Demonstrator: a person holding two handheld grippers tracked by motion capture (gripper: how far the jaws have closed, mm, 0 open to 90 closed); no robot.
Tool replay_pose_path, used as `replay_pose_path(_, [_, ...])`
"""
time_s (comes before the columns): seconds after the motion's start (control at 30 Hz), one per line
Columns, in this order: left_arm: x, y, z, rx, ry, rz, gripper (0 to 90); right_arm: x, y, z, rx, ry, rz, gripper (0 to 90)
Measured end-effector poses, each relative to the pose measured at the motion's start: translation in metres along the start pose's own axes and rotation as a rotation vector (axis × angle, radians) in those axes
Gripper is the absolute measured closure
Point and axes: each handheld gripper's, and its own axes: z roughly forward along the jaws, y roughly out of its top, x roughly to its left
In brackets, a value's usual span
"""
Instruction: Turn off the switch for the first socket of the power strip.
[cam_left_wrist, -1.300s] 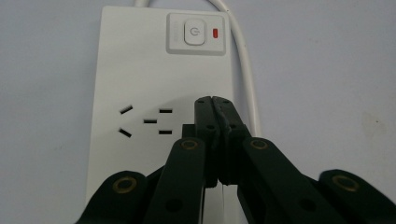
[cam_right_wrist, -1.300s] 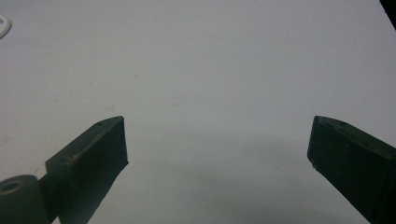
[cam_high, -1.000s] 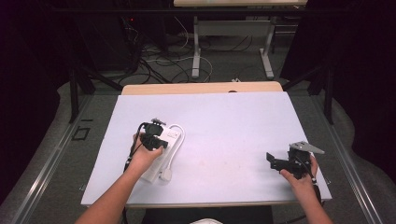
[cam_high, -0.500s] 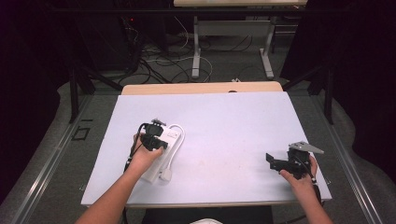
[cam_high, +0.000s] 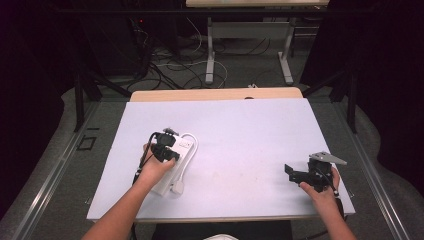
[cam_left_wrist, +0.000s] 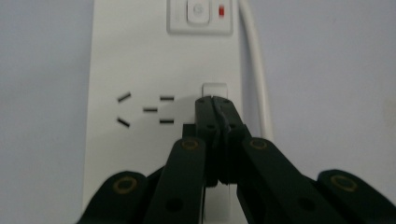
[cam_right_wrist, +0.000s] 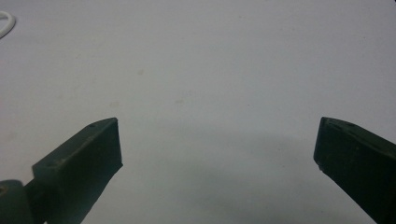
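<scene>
Item: white power strip (cam_high: 172, 165), lying lengthwise on the pale bench (cam_high: 240, 135), left of centre in the high view, its white cord (cam_high: 189, 150) looping along its right edge and a white plug (cam_high: 178, 187) lying at its near end. In the left gripper view the strip (cam_left_wrist: 140, 70) runs up the middle of the frame, with a power button and red indicator (cam_left_wrist: 221, 10) at the top edge, a group of socket slots (cam_left_wrist: 144, 110) at centre left, and a small white rocker switch (cam_left_wrist: 214, 88) at centre. Item: left gripper (cam_high: 164, 148), held over the strip in the left hand (cam_high: 156, 167). Its jaws are clenched tight together, tips meeting with no gap and nothing between them; the joined tip (cam_left_wrist: 212, 99) sits against the lower edge of the rocker switch, whether pressing or merely touching cannot be told. Item: right gripper (cam_high: 305, 174), lower right of the high view, held in the right hand (cam_high: 322, 190) well apart from the strip. Its jaws are released and spread wide, one at the lower left and one at the lower right of the right gripper view (cam_right_wrist: 219, 144), with bare bench between them, grasping nothing. A curl of the white cord (cam_right_wrist: 5, 23) shows at the upper left corner there.
</scene>
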Motion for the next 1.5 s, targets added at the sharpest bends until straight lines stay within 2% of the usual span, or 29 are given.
replay_pose_path(0.07, [0.0006, -0.0007, -0.0001, -0.001, -0.006, -0.014, 90.0, 0.0003, 0.0001, -0.0002, -0.003, -0.002, 0.003, 0.3])
replay_pose_path(0.83, [0.0034, -0.0025, -0.0003, -0.013, -0.026, -0.03, 90.0, -0.0002, -0.0002, 0.0001, 0.0, -0.001, 0.0, 0.4])
replay_pose_path(1.5, [0.003, 0.0004, -0.0012, -0.011, -0.008, -0.021, 89.7, 0.0, -0.0006, 0.0007, 0.001, 0.0, 0.003, 0.5])
